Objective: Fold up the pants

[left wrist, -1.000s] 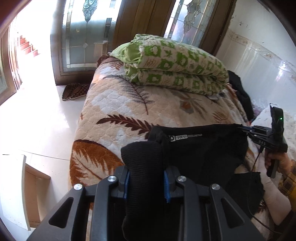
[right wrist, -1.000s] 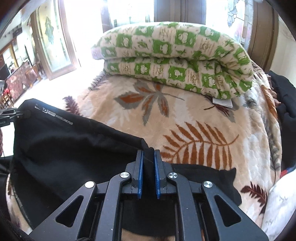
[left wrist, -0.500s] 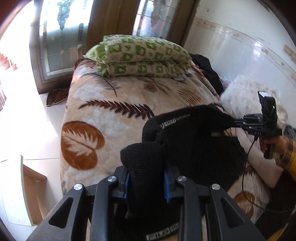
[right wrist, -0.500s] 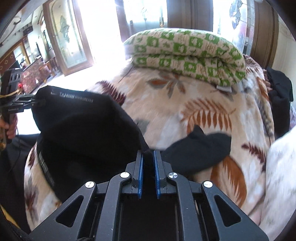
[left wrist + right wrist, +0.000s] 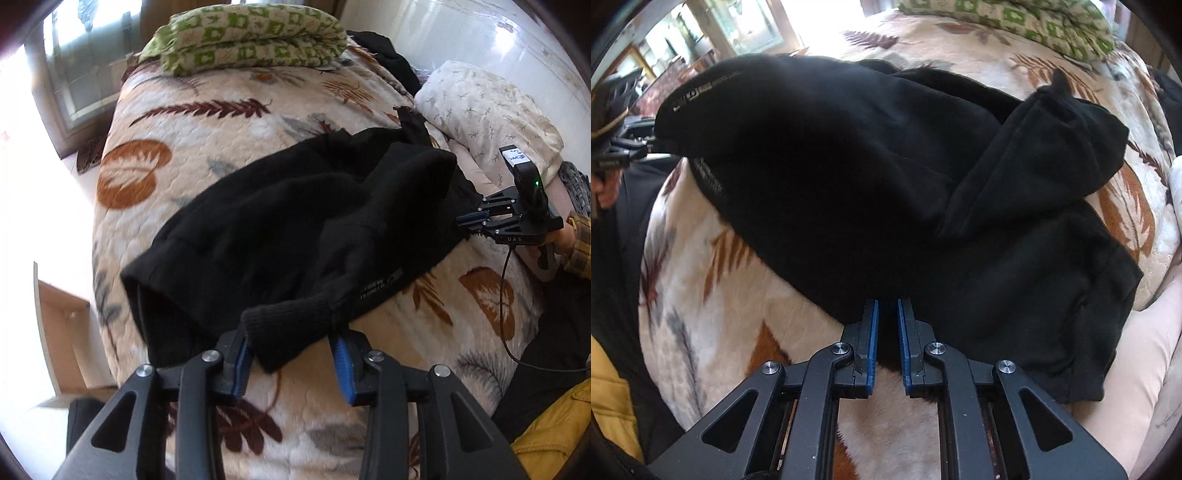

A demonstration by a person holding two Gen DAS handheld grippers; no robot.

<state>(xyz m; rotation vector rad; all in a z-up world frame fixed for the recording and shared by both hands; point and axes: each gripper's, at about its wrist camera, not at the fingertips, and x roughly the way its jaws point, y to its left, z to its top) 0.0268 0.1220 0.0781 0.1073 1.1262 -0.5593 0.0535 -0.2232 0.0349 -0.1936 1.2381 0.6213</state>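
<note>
The black pants (image 5: pixel 295 221) lie bunched across the leaf-patterned bed cover (image 5: pixel 207 122). My left gripper (image 5: pixel 291 362) has its jaws parted, and the pants' ribbed waistband corner (image 5: pixel 288 328) rests loosely between them. My right gripper (image 5: pixel 887 332) is shut on the pants' near edge (image 5: pixel 886 288), a thin fold caught between the blue pads. The right gripper also shows at the right of the left wrist view (image 5: pixel 476 221), at the pants' far edge. The pants fill the right wrist view (image 5: pixel 868 177).
A folded green checked quilt (image 5: pixel 243 33) lies at the bed's head. A white floral pillow (image 5: pixel 487 114) and dark clothes (image 5: pixel 384 55) sit along the wall side. A wooden box (image 5: pixel 62 332) stands on the floor left of the bed.
The pants came down from being held up and now lie on the bed. My left gripper's jaws opened around the waistband. Both grippers dropped low to the cover.
</note>
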